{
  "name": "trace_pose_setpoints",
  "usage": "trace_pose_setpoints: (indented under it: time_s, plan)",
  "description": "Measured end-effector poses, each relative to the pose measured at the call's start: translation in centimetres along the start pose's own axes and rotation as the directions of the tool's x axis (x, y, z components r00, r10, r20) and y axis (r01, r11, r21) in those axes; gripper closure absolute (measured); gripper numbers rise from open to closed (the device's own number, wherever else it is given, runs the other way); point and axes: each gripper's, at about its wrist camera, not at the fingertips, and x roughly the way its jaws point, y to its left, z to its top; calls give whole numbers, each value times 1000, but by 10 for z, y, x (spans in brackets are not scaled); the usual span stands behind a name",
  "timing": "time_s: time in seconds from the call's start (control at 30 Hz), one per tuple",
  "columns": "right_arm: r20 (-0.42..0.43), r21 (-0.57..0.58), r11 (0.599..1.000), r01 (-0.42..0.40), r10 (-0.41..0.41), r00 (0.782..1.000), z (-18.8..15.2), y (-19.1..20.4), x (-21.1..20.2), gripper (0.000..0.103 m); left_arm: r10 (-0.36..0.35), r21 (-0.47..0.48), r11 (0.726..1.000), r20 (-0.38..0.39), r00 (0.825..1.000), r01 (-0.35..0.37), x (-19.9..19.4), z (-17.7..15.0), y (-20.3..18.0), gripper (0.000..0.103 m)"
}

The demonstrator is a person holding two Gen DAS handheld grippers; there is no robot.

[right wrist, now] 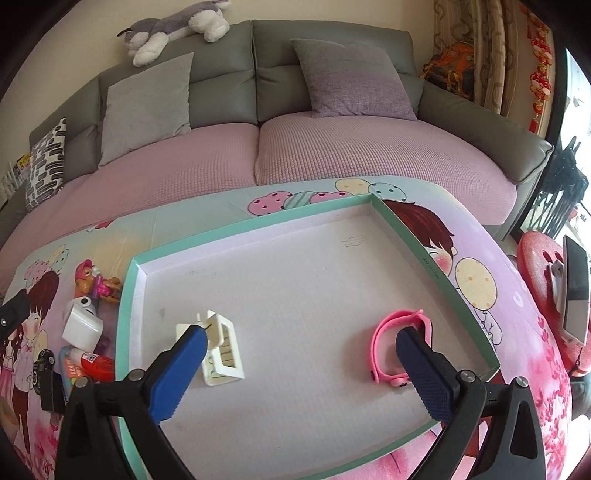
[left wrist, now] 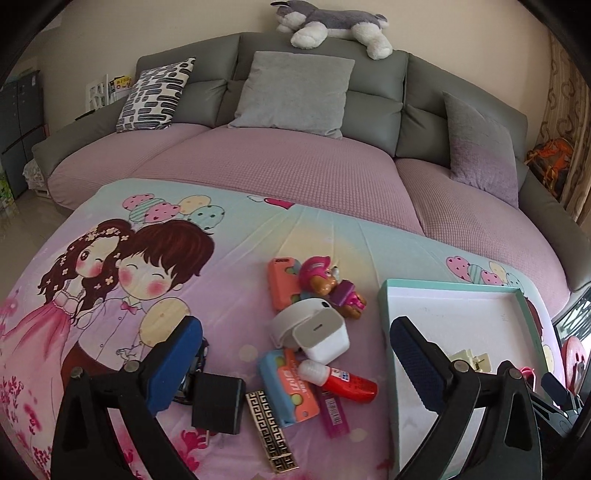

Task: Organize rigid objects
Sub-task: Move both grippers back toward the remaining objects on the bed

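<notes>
On the cartoon-print cloth (left wrist: 229, 258), a loose pile of small things lies left of a shallow teal-rimmed tray (right wrist: 424, 243). Left gripper (left wrist: 295, 363) hangs above the pile, its 2 blue-padded fingers (left wrist: 177, 365) spread wide, nothing between them. Under it: white charger (left wrist: 325, 338), partly over a white band (left wrist: 291, 317); red tube with white cap (left wrist: 345, 380) lying across a blue-and-orange pack (left wrist: 288, 387); purple strip (left wrist: 334, 413) poking out below the tube. Behind those, a pink toy pup (left wrist: 328, 282) leans on an orange case (left wrist: 282, 284). Nearer the camera, a black plug adapter (left wrist: 218, 404) and a gold-patterned black bar (left wrist: 271, 430) lie just beside each other. A dark object sits mostly hidden behind the left finger; cannot tell what it is.

Right gripper (right wrist: 299, 363) sits over the tray, fingers (right wrist: 424, 373) also wide apart, gripping nothing. Inside the tray, 2 items, well apart: cream hair clip (right wrist: 221, 350) at the left, close behind the left pad; pink watch (right wrist: 399, 339) at the right, partly hidden by the right pad. Whether either pad touches its item is unclear.

Beyond the cloth: grey sofa (left wrist: 369, 74) with pink seat covers, 3 cushions, a plush husky (left wrist: 332, 26) lying along the backrest.
</notes>
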Motion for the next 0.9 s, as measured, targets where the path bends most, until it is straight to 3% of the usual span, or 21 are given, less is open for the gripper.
trace_pose_setpoints:
  time_s: [0.3,0.53,0.9]
  plan:
    - [-19,-37,991,-132,131,991,-7,51,2,0,107,-144,985,49,993,-98,-5,-4,67,0]
    - [-50,-99,966,-238,234,971,-15,99,3,0,135,-170,975,-40,990,-140,4,-13,102,0]
    - [-110,-197,931,-307,290,951,-32,155,1,0,149,-120,977,-186,971,-173,33,-31,124,0]
